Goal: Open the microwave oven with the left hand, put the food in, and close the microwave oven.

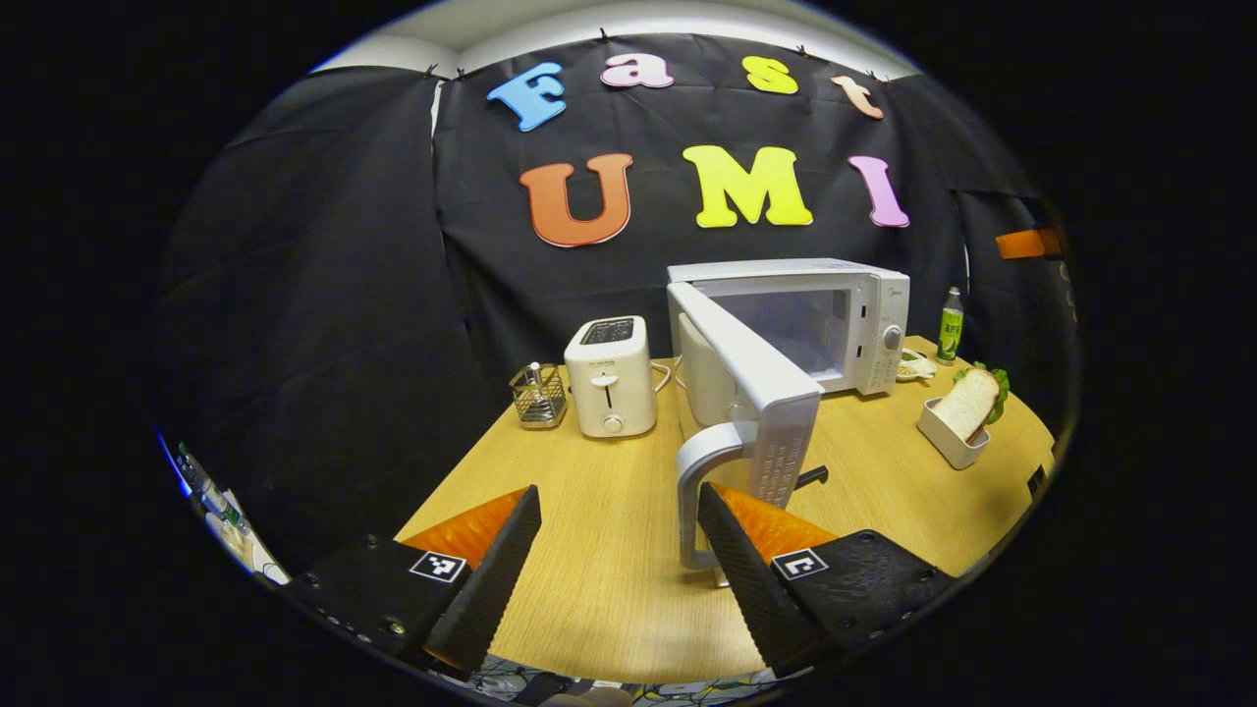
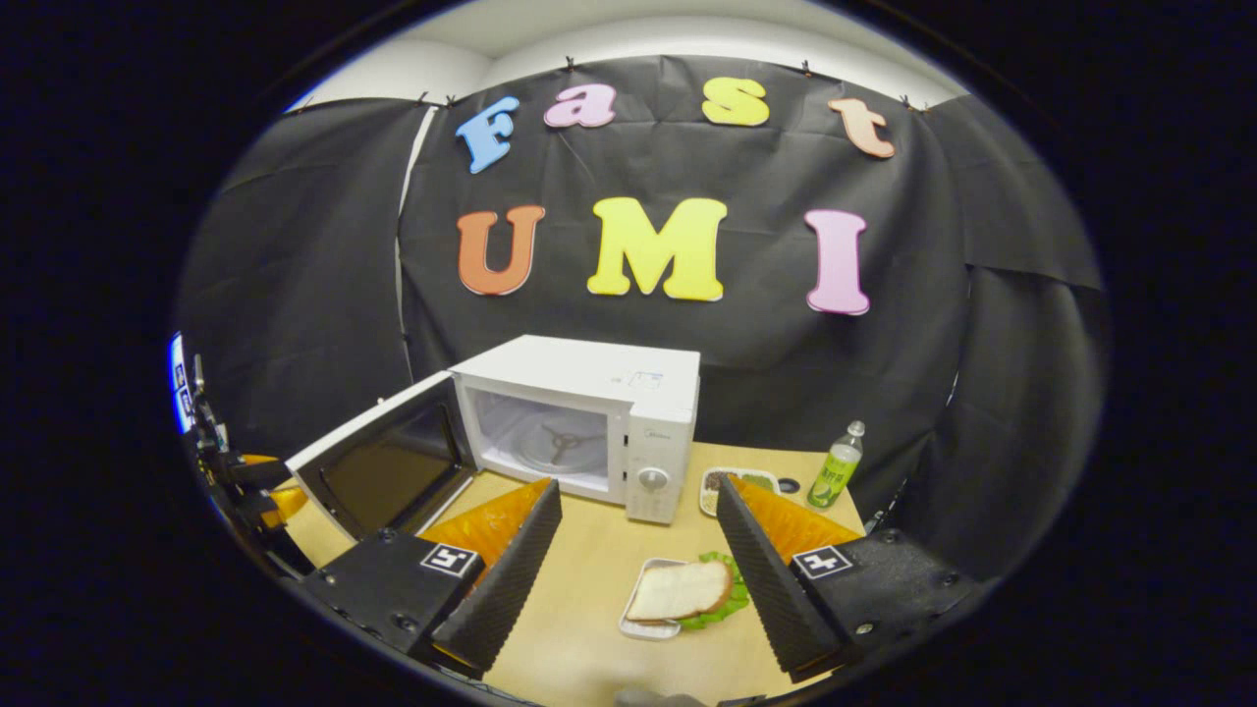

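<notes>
Pale wooden tabletop (image 1: 609, 550) underfoot, black cloth wall (image 1: 344, 295) wrapping the booth on every side, a strip of white ceiling above it. At the back of the table stands the white microwave oven (image 2: 589, 412), its door (image 1: 756, 393) swung wide open — in the right gripper view the glass turntable and its hub sit bare inside the cavity. The door's grey loop handle (image 1: 699, 491) juts toward the left gripper (image 1: 619, 550), whose fingers are spread apart with nothing between them; the right-hand finger sits just in front of that handle, whether touching it I cannot tell.

Left of the oven: a white two-slot toaster (image 1: 609, 378), and beside it a small wire-mesh holder (image 1: 538, 395).

The food — a sandwich of white bread with green lettuce (image 2: 683, 594) — lies in a shallow white tray (image 2: 633, 614) on the table, in front of the oven and just ahead of the right gripper (image 2: 638, 570). That gripper's fingers are spread wide too, gripping nothing, the sandwich between their lines but beyond the tips.

By the oven's control side, a small dish of food (image 2: 732, 483) and a green plastic bottle with a white cap (image 2: 833, 471), upright near the table's far corner.
</notes>
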The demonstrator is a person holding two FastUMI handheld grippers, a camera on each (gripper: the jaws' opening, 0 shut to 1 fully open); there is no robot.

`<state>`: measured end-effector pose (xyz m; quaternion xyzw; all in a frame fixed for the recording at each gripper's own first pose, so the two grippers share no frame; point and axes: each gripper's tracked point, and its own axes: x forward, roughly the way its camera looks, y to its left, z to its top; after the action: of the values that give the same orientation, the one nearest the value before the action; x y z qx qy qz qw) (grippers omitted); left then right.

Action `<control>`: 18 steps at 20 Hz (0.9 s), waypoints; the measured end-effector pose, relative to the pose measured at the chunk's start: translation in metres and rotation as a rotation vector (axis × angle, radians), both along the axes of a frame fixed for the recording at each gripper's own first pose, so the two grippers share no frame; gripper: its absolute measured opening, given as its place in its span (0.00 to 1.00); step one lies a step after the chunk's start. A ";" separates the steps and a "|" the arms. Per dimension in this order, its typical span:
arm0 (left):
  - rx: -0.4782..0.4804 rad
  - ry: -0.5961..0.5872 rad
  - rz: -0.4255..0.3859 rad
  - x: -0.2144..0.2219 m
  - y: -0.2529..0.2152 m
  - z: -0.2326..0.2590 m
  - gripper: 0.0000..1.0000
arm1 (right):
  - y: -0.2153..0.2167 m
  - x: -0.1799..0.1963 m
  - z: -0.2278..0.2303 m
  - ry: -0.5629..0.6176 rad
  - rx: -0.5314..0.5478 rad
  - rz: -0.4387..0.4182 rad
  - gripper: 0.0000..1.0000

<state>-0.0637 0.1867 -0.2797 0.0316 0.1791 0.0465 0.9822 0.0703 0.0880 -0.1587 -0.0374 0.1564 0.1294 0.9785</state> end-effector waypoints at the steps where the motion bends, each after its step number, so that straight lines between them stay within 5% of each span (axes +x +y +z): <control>1: 0.005 -0.005 0.005 -0.003 -0.003 0.006 0.97 | -0.010 0.005 -0.011 0.024 -0.005 -0.001 0.96; 2: 0.009 -0.011 0.012 -0.004 -0.007 0.012 0.89 | -0.020 0.010 -0.022 0.047 -0.006 -0.001 0.96; 3: 0.015 -0.014 0.025 -0.006 -0.010 0.018 0.97 | -0.031 0.016 -0.034 0.075 -0.010 -0.009 0.96; 9: 0.018 -0.039 0.065 -0.008 -0.042 0.056 0.97 | -0.070 0.050 -0.124 0.312 0.053 0.024 0.99; 11: 0.023 -0.044 0.079 -0.010 -0.054 0.069 0.97 | -0.078 0.062 -0.157 0.414 0.086 0.033 0.94; 12: 0.028 -0.048 0.087 -0.011 -0.060 0.075 0.97 | -0.080 0.067 -0.169 0.460 0.114 0.038 0.82; 14: 0.044 -0.057 0.094 -0.012 -0.076 0.088 0.96 | -0.081 0.072 -0.189 0.550 0.160 0.052 0.81; 15: 0.053 -0.059 0.096 -0.010 -0.084 0.093 0.97 | -0.077 0.074 -0.196 0.594 0.194 0.065 0.90; 16: 0.059 -0.062 0.095 -0.008 -0.093 0.099 0.97 | -0.074 0.074 -0.203 0.638 0.223 0.078 0.77; 18: 0.070 -0.070 0.090 -0.005 -0.109 0.110 0.96 | -0.070 0.072 -0.213 0.716 0.266 0.104 0.72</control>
<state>-0.0683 0.0772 -0.1702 0.0563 0.1442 0.0981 0.9831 0.1424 0.0183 -0.3717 0.1297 0.4677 0.2030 0.8504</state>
